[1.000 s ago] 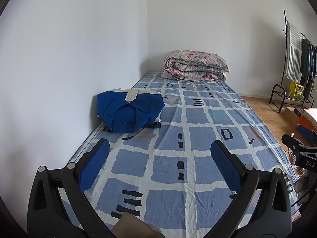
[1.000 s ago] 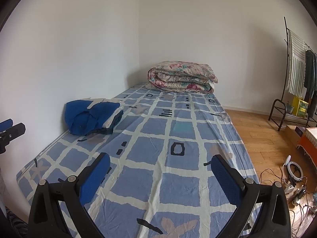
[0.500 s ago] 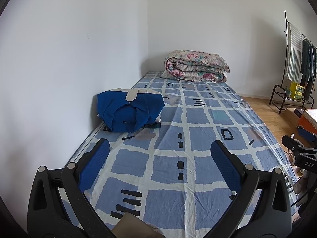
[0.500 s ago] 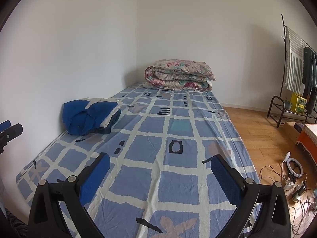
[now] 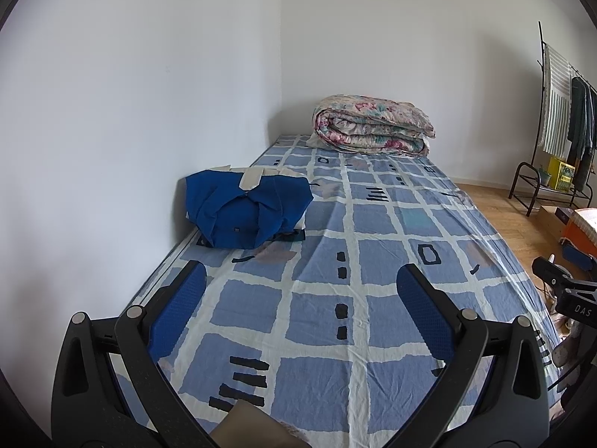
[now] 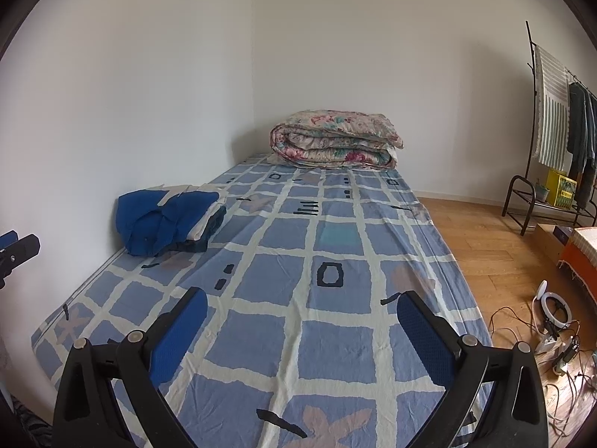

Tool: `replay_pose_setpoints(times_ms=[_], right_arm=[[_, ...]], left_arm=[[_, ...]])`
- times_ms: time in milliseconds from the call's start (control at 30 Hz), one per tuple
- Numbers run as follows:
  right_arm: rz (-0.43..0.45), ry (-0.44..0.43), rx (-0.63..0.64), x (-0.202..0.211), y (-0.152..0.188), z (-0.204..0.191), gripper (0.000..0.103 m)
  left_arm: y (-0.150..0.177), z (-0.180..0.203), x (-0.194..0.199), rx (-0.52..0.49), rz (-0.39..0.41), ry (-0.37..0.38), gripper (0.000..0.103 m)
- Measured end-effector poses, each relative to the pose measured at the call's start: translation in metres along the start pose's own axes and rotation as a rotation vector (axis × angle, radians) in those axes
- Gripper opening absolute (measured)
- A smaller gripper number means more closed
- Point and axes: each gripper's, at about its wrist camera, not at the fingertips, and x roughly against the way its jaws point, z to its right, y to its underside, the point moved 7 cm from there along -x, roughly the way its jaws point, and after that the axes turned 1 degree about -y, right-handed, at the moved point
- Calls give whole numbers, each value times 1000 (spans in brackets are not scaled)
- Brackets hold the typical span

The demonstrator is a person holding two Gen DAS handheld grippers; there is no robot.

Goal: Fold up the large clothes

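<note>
A folded blue garment point(image 5: 248, 211) with a beige collar lies on the bed by the left wall, on top of other folded clothes; it also shows in the right wrist view as the blue garment point(image 6: 164, 220). My left gripper point(image 5: 300, 308) hovers open over the near part of the bed, with nothing between its blue pads. My right gripper point(image 6: 302, 326) is open too, above the sheet, well short of the garment. Its tip point(image 5: 563, 291) shows at the right edge of the left wrist view.
The bed point(image 6: 335, 339) has a blue checked sheet. A rolled floral quilt point(image 6: 335, 140) sits at its far end. The white wall point(image 5: 130, 112) runs along the left. On the right are wood floor point(image 6: 496, 261), a clothes rack point(image 6: 559, 130), cables and a ring light point(image 6: 556, 308).
The right wrist view has shifted slightly rightward and lower. The left gripper and the clothes have hardly moved. Both grippers stay open.
</note>
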Motion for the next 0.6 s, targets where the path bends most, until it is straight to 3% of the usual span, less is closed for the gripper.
replay_pose_setpoints(times_ms=[600], right_arm=[[-23, -4, -29, -4, 5, -3, 103]], left_arm=[[-1, -1, 0, 0, 0, -1, 103]])
